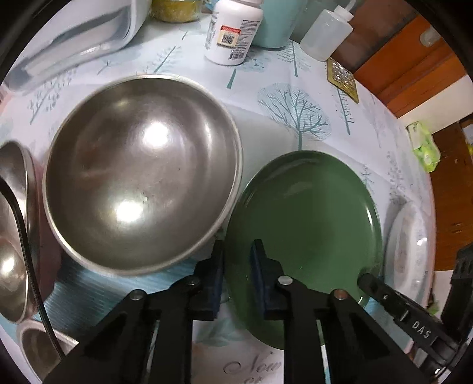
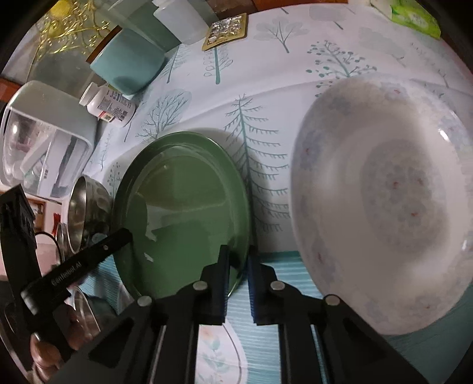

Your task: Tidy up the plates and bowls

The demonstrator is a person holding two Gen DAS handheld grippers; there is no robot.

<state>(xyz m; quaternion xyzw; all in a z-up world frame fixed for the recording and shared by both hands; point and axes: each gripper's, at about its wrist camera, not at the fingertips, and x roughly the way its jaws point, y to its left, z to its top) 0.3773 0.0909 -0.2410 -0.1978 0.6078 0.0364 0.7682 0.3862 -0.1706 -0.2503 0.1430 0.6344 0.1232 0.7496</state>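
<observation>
A green plate (image 1: 307, 218) lies on the tree-print tablecloth; it also shows in the right wrist view (image 2: 177, 212). My left gripper (image 1: 238, 260) straddles its left rim, one finger on each side, jaws narrowly apart. My right gripper (image 2: 238, 265) straddles its right rim the same way. A large steel bowl (image 1: 142, 174) sits left of the plate, also in the right wrist view (image 2: 85, 206). A white floral bowl (image 2: 384, 206) sits right of the plate, its edge in the left wrist view (image 1: 411, 254).
A second steel bowl (image 1: 11, 230) stands at the far left. At the back are a white pill bottle (image 1: 233, 32), a squeeze bottle (image 1: 325, 32), a teal cup (image 2: 130, 65), a foil blister pack (image 2: 226, 28) and a clear-lidded container (image 2: 44, 138). A green packet (image 1: 424, 147) lies at the table's right edge.
</observation>
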